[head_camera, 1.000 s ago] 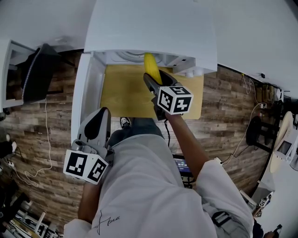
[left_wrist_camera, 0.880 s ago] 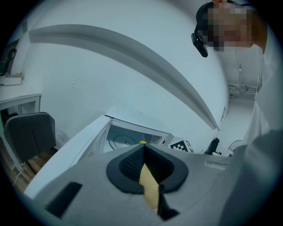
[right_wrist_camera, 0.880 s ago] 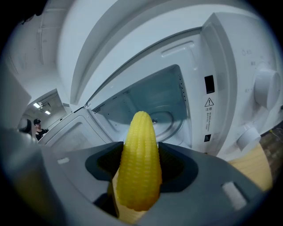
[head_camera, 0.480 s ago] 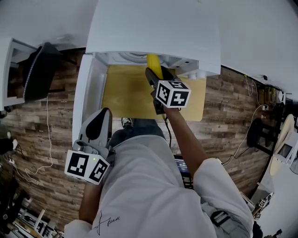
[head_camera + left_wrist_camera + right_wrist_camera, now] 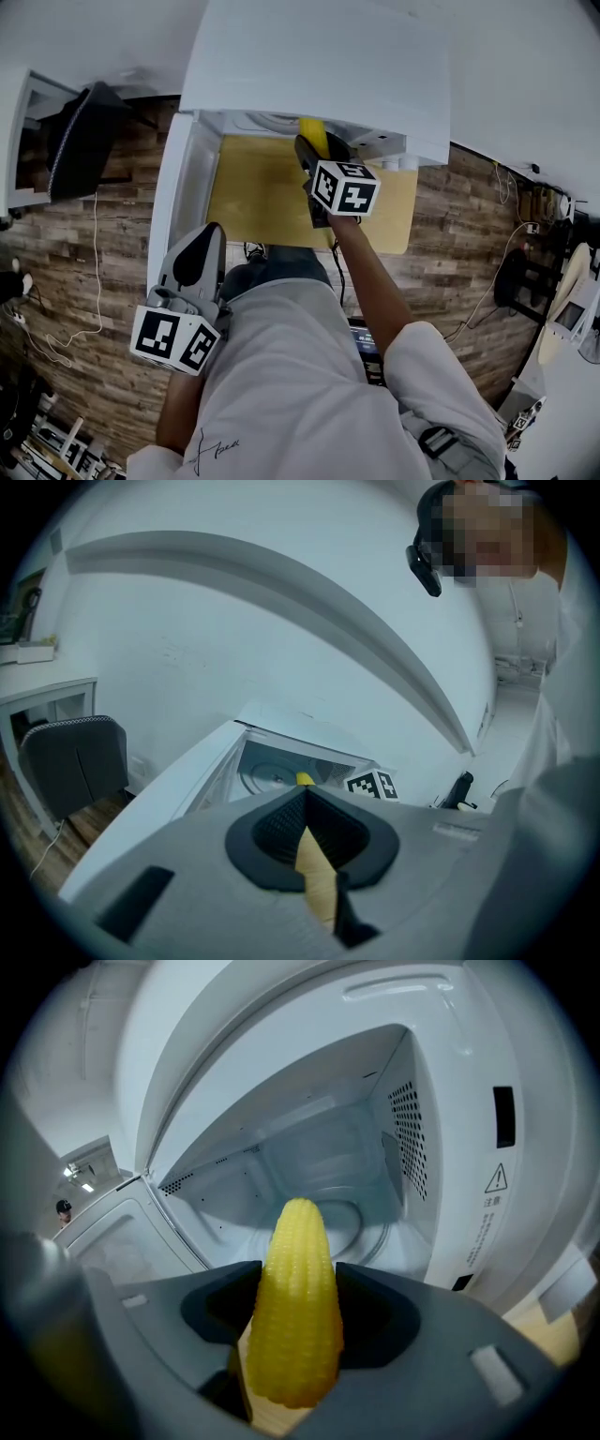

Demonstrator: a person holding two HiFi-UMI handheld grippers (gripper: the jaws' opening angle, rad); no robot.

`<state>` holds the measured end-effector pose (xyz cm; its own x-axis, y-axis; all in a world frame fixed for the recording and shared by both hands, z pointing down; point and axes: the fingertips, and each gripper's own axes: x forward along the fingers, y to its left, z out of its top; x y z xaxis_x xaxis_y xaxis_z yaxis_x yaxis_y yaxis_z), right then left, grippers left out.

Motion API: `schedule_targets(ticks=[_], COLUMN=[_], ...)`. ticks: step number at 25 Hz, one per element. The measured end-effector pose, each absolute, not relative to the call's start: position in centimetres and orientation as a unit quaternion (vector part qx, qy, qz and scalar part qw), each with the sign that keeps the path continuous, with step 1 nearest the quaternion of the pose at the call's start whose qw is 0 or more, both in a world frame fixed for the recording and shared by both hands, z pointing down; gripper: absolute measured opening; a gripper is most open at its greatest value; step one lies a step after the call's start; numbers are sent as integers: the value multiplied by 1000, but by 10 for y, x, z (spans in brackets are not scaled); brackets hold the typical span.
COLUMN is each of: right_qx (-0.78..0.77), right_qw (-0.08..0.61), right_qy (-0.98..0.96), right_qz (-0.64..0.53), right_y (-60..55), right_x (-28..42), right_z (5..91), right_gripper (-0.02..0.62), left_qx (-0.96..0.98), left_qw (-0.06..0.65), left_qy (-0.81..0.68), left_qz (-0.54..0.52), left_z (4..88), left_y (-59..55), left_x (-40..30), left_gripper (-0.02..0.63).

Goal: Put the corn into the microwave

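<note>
From the head view we look down on the white microwave [image 5: 319, 66] at the far side, its door [image 5: 178, 202] swung open to the left over a wooden table [image 5: 258, 192]. Our right gripper [image 5: 317, 155] reaches to the mouth of the oven, and the yellow corn [image 5: 313, 133] sticks out ahead of it, its far end just under the front edge of the microwave's top. Our left gripper [image 5: 207, 234] hangs near our body on the left, well apart from the oven, above the plank floor [image 5: 112, 253]. A dark chair [image 5: 80, 141] stands far left.

In the left gripper view the jaws meet at their tips with nothing between them. Beyond them we see the open microwave [image 5: 281, 761] with the tip of the corn [image 5: 305, 779] at its opening, and the right gripper's marker cube [image 5: 373, 785] just right of it.

In the right gripper view the jaws stand wide and press on the corn [image 5: 295, 1316] from both sides, holding it lengthwise with its tapered end pointing into the cavity. The round turntable [image 5: 361, 1227] lies beyond the tip, and the door [image 5: 112, 1237] hangs open on the left.
</note>
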<state>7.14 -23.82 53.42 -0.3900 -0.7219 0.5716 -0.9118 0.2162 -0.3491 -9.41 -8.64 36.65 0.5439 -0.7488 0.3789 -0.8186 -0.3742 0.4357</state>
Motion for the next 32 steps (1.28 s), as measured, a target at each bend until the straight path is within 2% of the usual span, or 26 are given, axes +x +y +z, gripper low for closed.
schedule_targets(ticks=[32], right_qx=[552], right_qw=[158], right_qy=[-766], right_qz=[287], right_y=[-291], right_x=[62], right_z=[541], right_gripper=[262], left_qx=[823], left_qw=[314], left_qy=[-467], left_qz=[75], left_z=[377], left_y=[-87], left_x=[-88], left_gripper=[-12])
